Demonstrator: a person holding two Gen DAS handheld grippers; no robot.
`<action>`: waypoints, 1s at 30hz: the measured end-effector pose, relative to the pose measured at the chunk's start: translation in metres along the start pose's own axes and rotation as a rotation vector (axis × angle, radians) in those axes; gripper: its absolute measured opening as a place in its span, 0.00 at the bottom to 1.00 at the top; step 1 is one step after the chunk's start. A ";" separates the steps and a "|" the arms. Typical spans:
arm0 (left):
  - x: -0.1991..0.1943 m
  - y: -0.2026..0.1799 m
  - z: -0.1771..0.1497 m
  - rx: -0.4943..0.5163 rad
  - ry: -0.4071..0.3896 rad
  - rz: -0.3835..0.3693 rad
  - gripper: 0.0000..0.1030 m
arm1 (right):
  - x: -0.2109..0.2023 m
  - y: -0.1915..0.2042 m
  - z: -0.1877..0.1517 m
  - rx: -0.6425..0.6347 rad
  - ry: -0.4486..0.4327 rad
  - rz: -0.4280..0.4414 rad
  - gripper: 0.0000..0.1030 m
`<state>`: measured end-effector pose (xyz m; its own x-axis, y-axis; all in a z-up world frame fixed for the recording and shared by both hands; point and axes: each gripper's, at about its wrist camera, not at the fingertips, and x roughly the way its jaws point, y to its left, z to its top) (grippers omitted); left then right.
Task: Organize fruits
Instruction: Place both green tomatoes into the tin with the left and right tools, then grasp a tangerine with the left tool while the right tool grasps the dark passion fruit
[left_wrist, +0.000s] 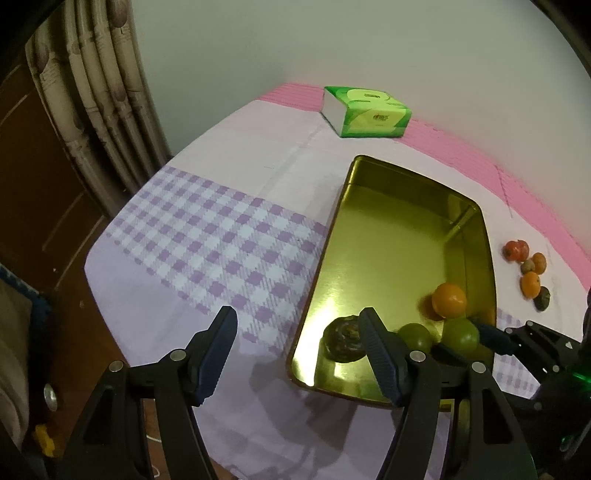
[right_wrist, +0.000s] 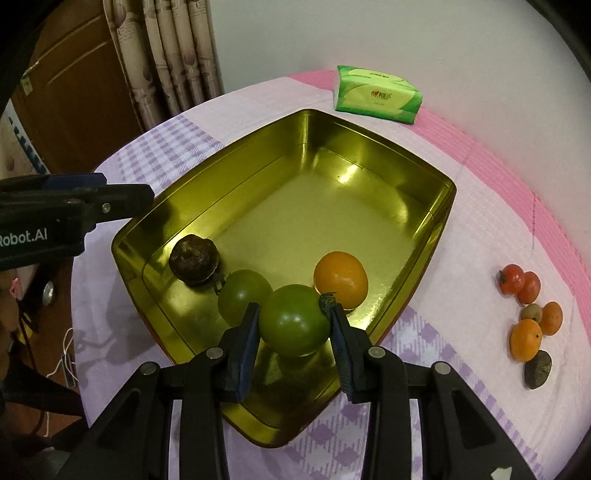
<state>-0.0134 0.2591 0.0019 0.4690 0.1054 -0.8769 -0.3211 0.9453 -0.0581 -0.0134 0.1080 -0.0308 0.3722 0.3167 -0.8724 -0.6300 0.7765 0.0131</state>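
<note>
The right gripper (right_wrist: 292, 325) is pinching a green fruit (right_wrist: 293, 320) between its 2 pads, holding it over the near corner of the gold tin (right_wrist: 177, 206). Just beyond its left finger, a second green fruit (right_wrist: 242, 293) is lying in the tin, with a dark brown fruit (right_wrist: 194, 265) further left and an orange fruit (right_wrist: 340, 280) sitting just past the right finger. Off to the right of this gripper, 6 small fruits (right_wrist: 530, 314) are clustering on the pink-and-lilac cloth (right_wrist: 461, 229), outside the tin. Farthest ahead, a green tissue pack (right_wrist: 378, 94) is lying near the wall.

The left gripper (left_wrist: 297, 352) is hanging with its jaws spread and nothing between them, its right finger (left_wrist: 376, 350) overlapping the tin's near-left corner, its left finger over the checked cloth.
</note>
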 end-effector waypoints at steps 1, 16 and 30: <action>0.001 -0.001 0.000 0.002 0.003 -0.004 0.67 | -0.001 0.000 0.001 0.003 -0.002 0.002 0.35; -0.006 -0.017 -0.006 0.050 0.008 -0.068 0.67 | -0.060 -0.125 -0.052 0.300 -0.101 -0.185 0.45; -0.004 -0.087 -0.008 0.227 0.036 -0.108 0.67 | -0.036 -0.215 -0.089 0.446 -0.087 -0.292 0.45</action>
<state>0.0061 0.1740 0.0070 0.4595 -0.0076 -0.8881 -0.0758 0.9960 -0.0477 0.0478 -0.1193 -0.0458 0.5559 0.0825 -0.8271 -0.1483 0.9889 -0.0010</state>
